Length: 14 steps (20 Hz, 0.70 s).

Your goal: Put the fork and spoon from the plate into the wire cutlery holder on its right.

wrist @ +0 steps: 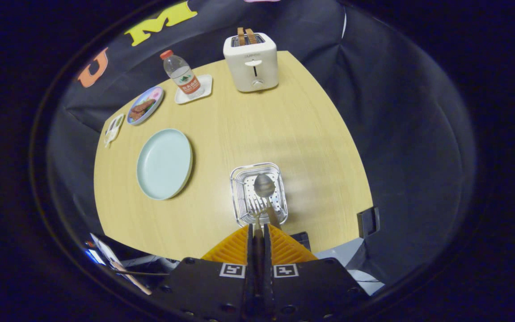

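Fork (256,209) and spoon (264,185) are pinched together in the gripper (259,229), hanging over the wire holder (239,179) on the table (284,125), right of the empty plate (164,163).

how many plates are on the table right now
2: an empty pale blue plate left of the wire holder, and a smaller plate with food beyond it, near the water bottle.

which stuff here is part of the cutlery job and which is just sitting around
Part of the job:
- fork and spoon, clamped in the gripper, over the holder
- wire cutlery holder
- pale blue plate

Just lying about:
- toaster
- water bottle on white tray
- small patterned dish
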Each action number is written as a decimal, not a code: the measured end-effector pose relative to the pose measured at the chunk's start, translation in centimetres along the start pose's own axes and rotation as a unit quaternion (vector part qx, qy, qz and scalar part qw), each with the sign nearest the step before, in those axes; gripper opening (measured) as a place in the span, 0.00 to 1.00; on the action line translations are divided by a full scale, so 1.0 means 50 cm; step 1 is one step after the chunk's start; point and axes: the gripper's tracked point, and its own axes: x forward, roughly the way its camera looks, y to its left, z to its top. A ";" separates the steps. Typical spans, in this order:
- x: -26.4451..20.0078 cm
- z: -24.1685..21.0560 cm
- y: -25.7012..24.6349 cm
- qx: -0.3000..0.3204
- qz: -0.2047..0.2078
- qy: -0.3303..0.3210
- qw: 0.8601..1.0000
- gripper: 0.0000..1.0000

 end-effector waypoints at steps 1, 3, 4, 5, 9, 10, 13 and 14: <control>-0.001 0.009 0.003 -0.001 0.002 -0.006 1.000 0.10; -0.007 0.022 0.010 -0.007 0.006 -0.022 1.000 0.08; -0.010 0.026 0.016 -0.009 0.010 -0.029 0.999 0.14; -0.012 0.029 0.020 -0.015 0.011 -0.038 0.999 0.22; -0.042 0.046 0.056 -0.037 0.026 -0.085 0.995 0.39; -0.051 0.050 0.068 -0.042 0.028 -0.099 0.994 0.43; -0.082 0.058 0.119 -0.058 0.045 -0.143 0.987 0.56; -0.095 0.064 0.137 -0.062 0.052 -0.159 0.984 0.63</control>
